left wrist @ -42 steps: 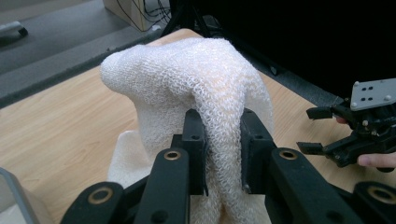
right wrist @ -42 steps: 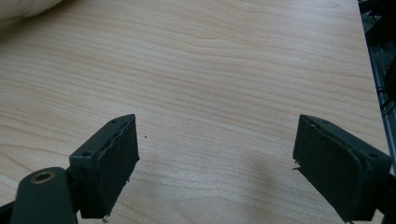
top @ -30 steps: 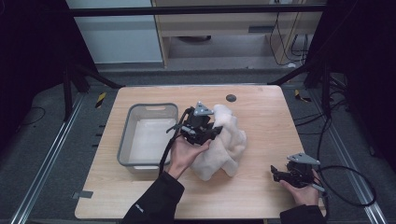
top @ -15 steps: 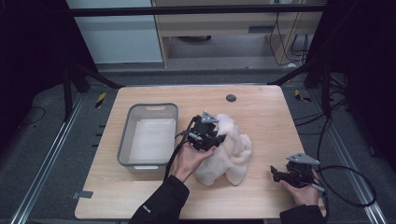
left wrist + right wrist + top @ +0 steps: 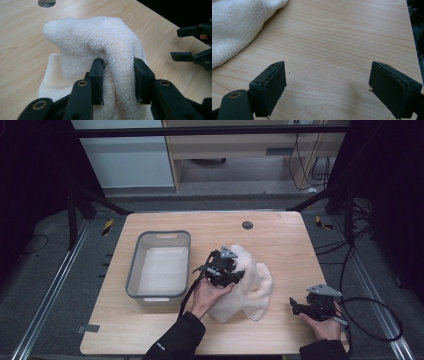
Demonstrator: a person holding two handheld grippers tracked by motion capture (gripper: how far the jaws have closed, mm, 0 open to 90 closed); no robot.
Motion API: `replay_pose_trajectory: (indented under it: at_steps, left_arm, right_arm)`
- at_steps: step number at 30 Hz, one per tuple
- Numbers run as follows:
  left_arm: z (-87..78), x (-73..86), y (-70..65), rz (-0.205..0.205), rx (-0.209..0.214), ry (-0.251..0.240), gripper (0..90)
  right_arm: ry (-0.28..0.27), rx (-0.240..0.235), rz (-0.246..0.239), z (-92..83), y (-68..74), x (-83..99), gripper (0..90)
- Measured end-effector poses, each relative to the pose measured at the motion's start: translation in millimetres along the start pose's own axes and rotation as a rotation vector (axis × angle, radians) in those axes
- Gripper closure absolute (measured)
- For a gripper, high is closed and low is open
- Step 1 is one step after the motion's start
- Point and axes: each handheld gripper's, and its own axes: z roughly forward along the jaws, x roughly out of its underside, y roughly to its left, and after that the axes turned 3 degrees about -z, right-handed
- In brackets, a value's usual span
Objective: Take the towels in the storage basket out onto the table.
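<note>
At the table's near right corner, about five o'clock, the right gripper (image 5: 300, 307) rests low in the person's hand, jaws spread wide over bare wood, holding nothing. The white towel (image 5: 250, 282) lies toward its ten o'clock, near but apart. At the table's centre, the left gripper (image 5: 235, 276) has its jaws closed on a raised fold of the towel, the rest draping onto the wooden table (image 5: 280, 240). The left hand is plainly nearer the cloth. The grey bin (image 5: 159, 265) sits just beside, at nine o'clock.
</note>
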Motion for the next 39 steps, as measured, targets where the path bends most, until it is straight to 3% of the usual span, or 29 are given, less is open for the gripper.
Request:
replay_pose_trajectory:
  at_steps: [9, 19, 26, 32, 39]
  left_arm:
    - [14.9, 9.3, -6.7, 0.021, 0.012, 0.03, 48.7]
    - [17.2, 17.5, -12.3, 0.059, -0.019, 0.033, 33.9]
    - [6.9, 18.2, -18.7, 0.083, -0.011, 0.01, 28.6]
    - [-4.3, 17.4, -19.7, 0.079, 0.008, -0.011, 27.5]
    - [-21.3, 19.4, -17.6, 0.086, 0.002, -0.037, 26.0]
  right_arm:
    - [0.001, 0.002, -0.003, 0.4, -0.2, 0.4, 14.2]
    - [0.004, 0.004, -0.003, 0.8, -0.8, 0.9, 14.2]
    - [0.005, 0.002, 0.003, 0.7, -1.0, 1.3, 14.1]
    - [0.008, 0.001, 0.005, 1.1, -1.1, 1.6, 14.0]
    - [0.011, 0.004, 0.017, 1.0, -1.2, 1.9, 13.5]
